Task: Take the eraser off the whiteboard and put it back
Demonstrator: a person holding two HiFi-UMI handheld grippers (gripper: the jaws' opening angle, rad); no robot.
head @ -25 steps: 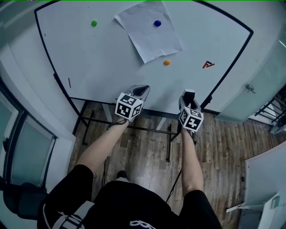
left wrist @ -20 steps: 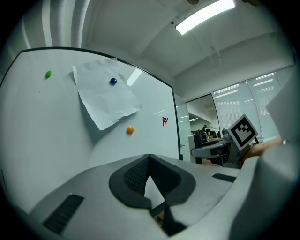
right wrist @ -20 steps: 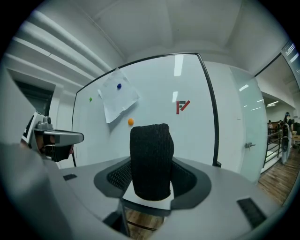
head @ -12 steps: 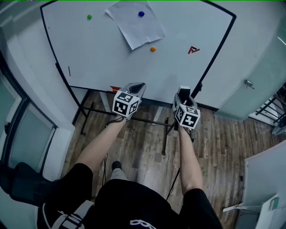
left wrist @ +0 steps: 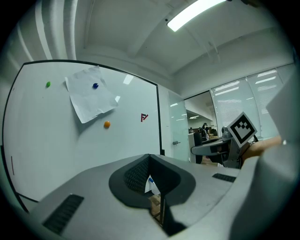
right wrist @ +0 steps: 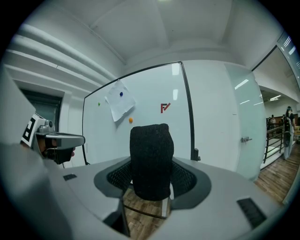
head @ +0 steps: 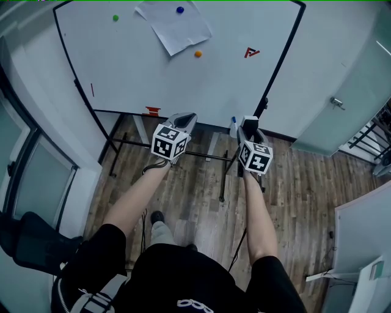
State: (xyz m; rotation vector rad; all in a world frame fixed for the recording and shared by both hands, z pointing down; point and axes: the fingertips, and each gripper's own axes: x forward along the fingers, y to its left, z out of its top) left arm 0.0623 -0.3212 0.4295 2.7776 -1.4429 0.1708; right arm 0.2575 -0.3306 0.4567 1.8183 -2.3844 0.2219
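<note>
The black felt eraser (right wrist: 150, 159) stands upright between my right gripper's (right wrist: 151, 185) jaws, which are shut on it. In the head view that right gripper (head: 249, 121) hovers just short of the whiteboard's (head: 140, 67) bottom edge, a step back from the board, with the eraser (head: 248, 120) at its tip. Held level beside it, my left gripper (head: 189, 116) is shut with nothing in it; its pads meet at the tip (left wrist: 150, 157). The board fills the background of both gripper views.
A sheet of paper (head: 173, 25) hangs on the board under a blue magnet (head: 179, 10); green (head: 115, 18) and orange (head: 198, 54) magnets and a red mark (head: 250, 52) sit nearby. A small red object (head: 152, 110) and a blue-capped marker (head: 233, 120) lie at the tray. A glass door (head: 335, 101) is on the right.
Both grippers and the person have drawn back from the whiteboard; the board sits further off and more of its stand and the wood floor shows. The eraser stays in the right gripper.
</note>
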